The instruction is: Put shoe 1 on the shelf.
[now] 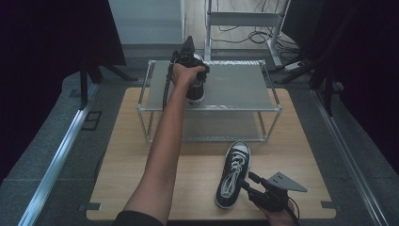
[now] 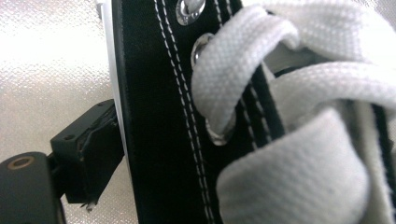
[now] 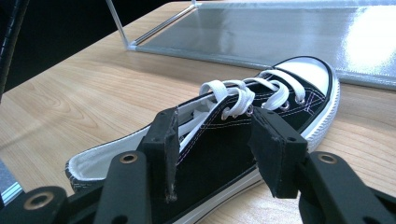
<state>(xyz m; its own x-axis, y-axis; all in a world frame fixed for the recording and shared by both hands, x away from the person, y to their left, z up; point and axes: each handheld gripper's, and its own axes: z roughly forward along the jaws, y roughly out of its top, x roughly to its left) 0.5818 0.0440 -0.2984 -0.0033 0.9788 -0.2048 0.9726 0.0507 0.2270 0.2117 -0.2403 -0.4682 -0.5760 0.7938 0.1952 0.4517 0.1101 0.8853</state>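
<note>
A black canvas shoe with white laces [image 1: 195, 92] stands on the top shelf of a metal rack [image 1: 235, 84]. My left gripper [image 1: 194, 77] reaches down over it from above, with the hand wrapped around the gripper's body. In the left gripper view the shoe's side and laces [image 2: 261, 116] lie between the jaws. One finger [image 2: 88, 158] stands just beside the shoe's white edge, and the other is hidden. A matching shoe [image 1: 234, 174] lies on the wooden table [image 1: 127, 155]. My right gripper [image 1: 245, 180] [image 3: 215, 121] hovers open at that shoe's heel side.
The rack's lower shelf [image 1: 221, 125] sits under the top one, and its thin metal posts stand at the corners. A dark floor and a rail [image 1: 56, 160] run along the table's left. White frame legs and cables [image 1: 254, 33] stand behind the rack.
</note>
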